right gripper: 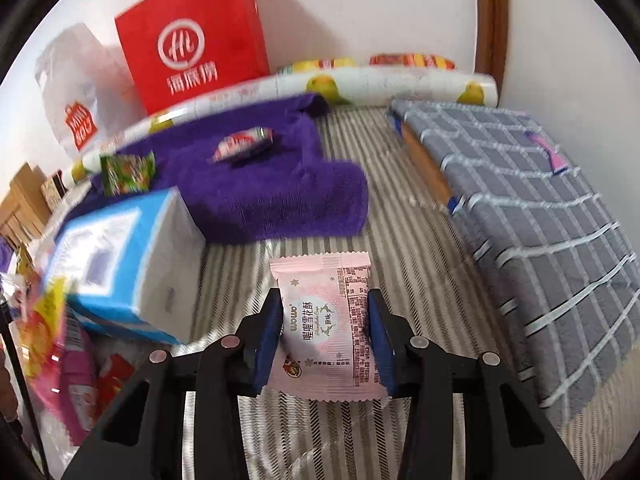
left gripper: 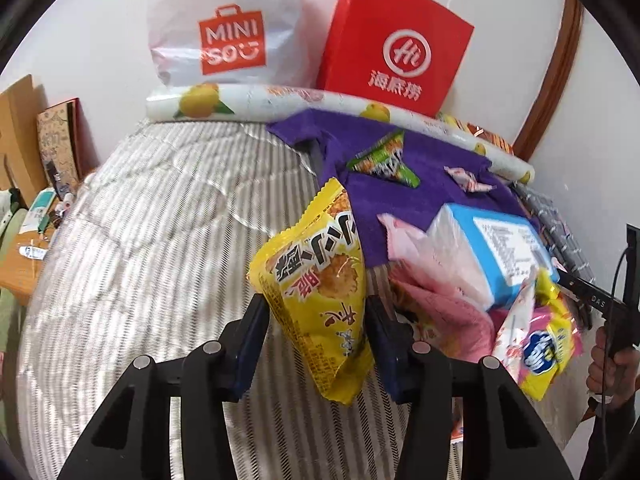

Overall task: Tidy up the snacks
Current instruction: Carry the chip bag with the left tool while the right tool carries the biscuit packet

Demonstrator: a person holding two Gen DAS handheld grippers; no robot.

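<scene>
On the striped bed (left gripper: 160,240), a yellow biscuit bag (left gripper: 316,292) is clamped in the left gripper (left gripper: 316,320) and a pink pastry packet (right gripper: 326,328) in the right gripper (right gripper: 326,332), while loose snacks (left gripper: 536,344) right of the left fingers are left unsorted, so little looks done.

Motion-blurred snack pile (right gripper: 48,320) at right-wrist view's left edge, labels there unreadable.

Glossy plastic yellow snack packet (left gripper: 320,300); fuzzy purple towel (right gripper: 280,196)
</scene>
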